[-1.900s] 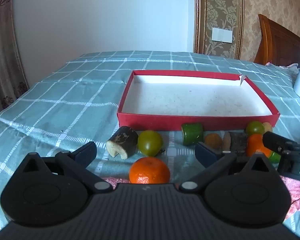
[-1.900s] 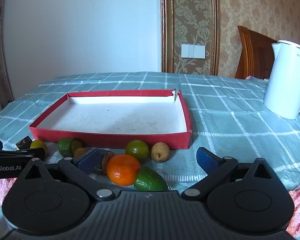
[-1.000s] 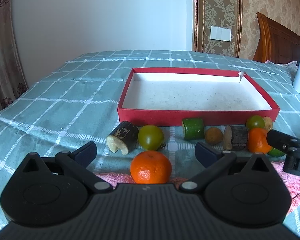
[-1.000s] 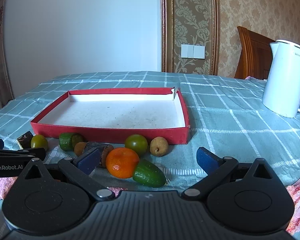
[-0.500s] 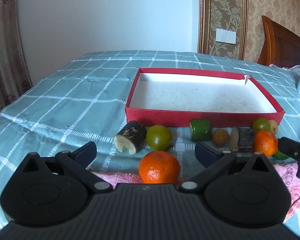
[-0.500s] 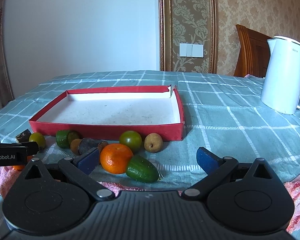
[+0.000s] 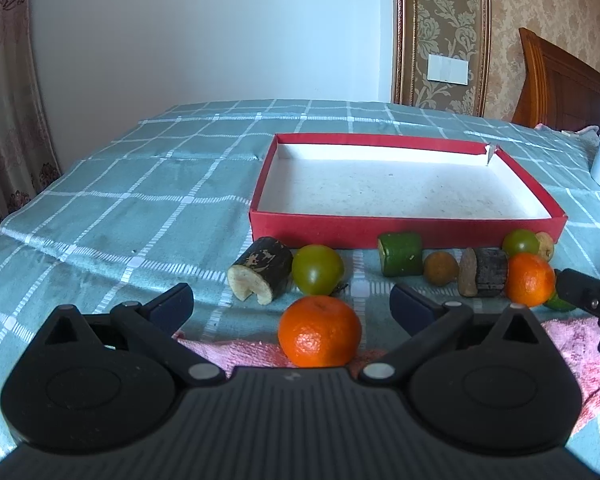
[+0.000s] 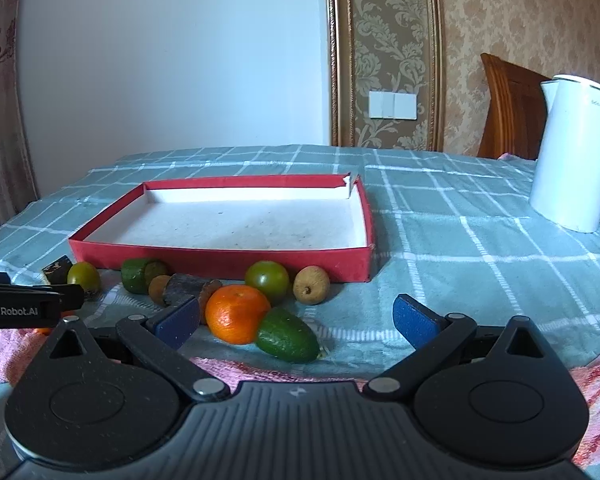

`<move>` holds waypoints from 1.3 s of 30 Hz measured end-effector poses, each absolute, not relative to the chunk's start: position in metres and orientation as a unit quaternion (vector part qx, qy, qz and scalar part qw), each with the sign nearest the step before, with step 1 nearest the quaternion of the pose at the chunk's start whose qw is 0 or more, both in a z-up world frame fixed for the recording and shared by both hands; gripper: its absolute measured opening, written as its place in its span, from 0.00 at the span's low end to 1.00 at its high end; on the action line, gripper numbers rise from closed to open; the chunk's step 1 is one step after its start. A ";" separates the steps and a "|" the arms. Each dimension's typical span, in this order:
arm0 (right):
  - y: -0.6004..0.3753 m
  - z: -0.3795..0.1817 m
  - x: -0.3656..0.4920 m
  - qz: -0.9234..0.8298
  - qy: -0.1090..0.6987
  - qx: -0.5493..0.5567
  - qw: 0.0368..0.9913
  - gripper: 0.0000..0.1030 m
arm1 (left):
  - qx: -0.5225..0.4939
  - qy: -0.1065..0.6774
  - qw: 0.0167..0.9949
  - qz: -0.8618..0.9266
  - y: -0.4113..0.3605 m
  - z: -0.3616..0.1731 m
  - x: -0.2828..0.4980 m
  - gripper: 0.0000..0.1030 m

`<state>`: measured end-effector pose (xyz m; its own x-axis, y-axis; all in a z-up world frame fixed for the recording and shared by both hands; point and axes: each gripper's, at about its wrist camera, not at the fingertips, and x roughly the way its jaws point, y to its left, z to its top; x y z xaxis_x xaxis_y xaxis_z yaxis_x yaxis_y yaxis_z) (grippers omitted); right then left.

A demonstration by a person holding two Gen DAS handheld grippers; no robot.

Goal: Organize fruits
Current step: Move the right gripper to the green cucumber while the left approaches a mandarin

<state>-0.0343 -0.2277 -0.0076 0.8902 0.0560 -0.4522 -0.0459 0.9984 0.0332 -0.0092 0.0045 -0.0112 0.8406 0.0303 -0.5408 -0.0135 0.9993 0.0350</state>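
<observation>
**Nothing in the box yet: all fruit waits on the cloth**

Both tongs stand with fingers wide apart and grip nothing. The left gripper (image 7: 290, 304) frames an orange (image 7: 319, 337) sitting at the edge of a pink towel (image 7: 576, 344), between its open fingers but not touched. The right gripper (image 8: 296, 322) frames a second orange (image 8: 237, 313) and a green fruit (image 8: 287, 340) that leans against it.

Just beyond, a loose row of pieces lies along the near wall of the red box (image 7: 408, 229): a dark cut chunk (image 7: 261, 275), a green tomato (image 7: 317, 269), a green cut piece (image 7: 400, 254), a small brown fruit (image 7: 441, 268), a dark log-like piece (image 7: 485, 272), another green tomato (image 8: 267, 280) and a longan (image 8: 311, 284).

The box holds nothing; its white floor shows only specks. So the task looks barely begun, with every piece left to move. The two oranges seem the likely first picks.

The surface is a teal checked cloth (image 7: 140, 216), slightly rumpled. A white kettle (image 8: 572, 152) stands well to the right. Behind are a plain pale wall, patterned wallpaper with a gilt frame, a wall switch, a wooden chair back and a curtain at far left.
</observation>
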 end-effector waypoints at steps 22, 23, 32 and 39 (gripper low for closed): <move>-0.245 -0.007 -0.038 0.046 0.242 -0.049 0.968 0.99 | 0.022 0.284 0.958 0.002 0.004 -0.010 -0.011 1.00; -0.245 -0.008 -0.037 0.050 0.245 -0.050 0.967 0.98 | 0.021 0.285 0.958 0.002 0.004 -0.010 -0.011 1.00; -0.243 -0.011 -0.030 0.063 0.249 -0.054 0.965 0.96 | 0.022 0.287 0.958 0.003 0.005 -0.010 -0.009 1.00; -0.237 -0.016 -0.025 0.074 0.262 -0.065 0.960 0.80 | 0.026 0.290 0.957 0.004 0.005 -0.012 -0.008 1.00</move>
